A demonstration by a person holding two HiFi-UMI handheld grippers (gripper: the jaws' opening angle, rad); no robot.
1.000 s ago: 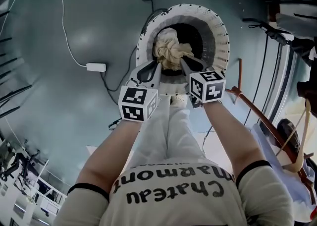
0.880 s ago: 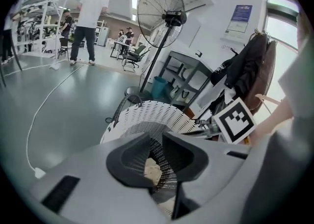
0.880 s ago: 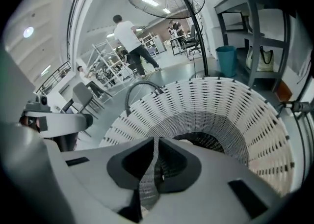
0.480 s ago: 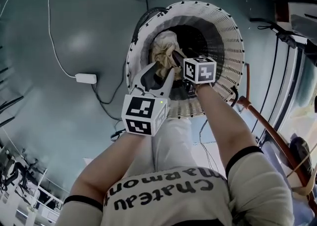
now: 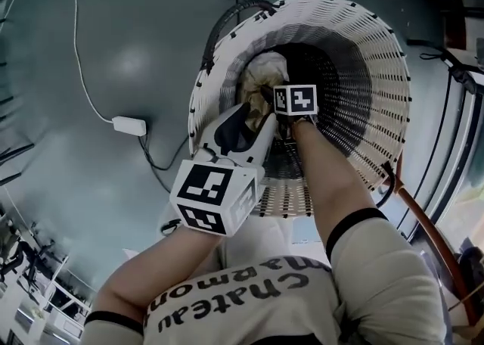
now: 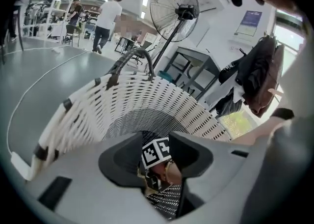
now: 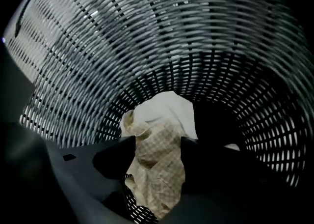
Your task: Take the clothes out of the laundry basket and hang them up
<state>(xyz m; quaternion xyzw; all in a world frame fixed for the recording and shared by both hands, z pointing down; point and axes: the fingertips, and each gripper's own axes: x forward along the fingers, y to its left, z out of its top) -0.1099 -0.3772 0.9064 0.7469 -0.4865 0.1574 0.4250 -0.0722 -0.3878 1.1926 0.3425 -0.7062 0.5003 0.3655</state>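
Both grippers have come down since a second ago, when they hung level with each other above the rim; now my right gripper reaches deep inside the laundry basket, while my left gripper hovers at the near left part of the rim, pointing in. Both sets of jaws have just been opening.

The left gripper's jaws stand apart with nothing gripped; through the gap I see only the marker cube on my right gripper, my right hand and the woven basket wall beyond.

The right gripper's jaws are spread wide; the crumpled checked cloth lies in the gap between them, but the pads are released rather than clamped on it — I cannot tell whether they brush the fabric. The cloth sits at the bottom of the basket, towards its far left side, with dark weave all round it.

Left of the basket, on the grey floor, a white power adapter lies on its cable — well apart from the rim.
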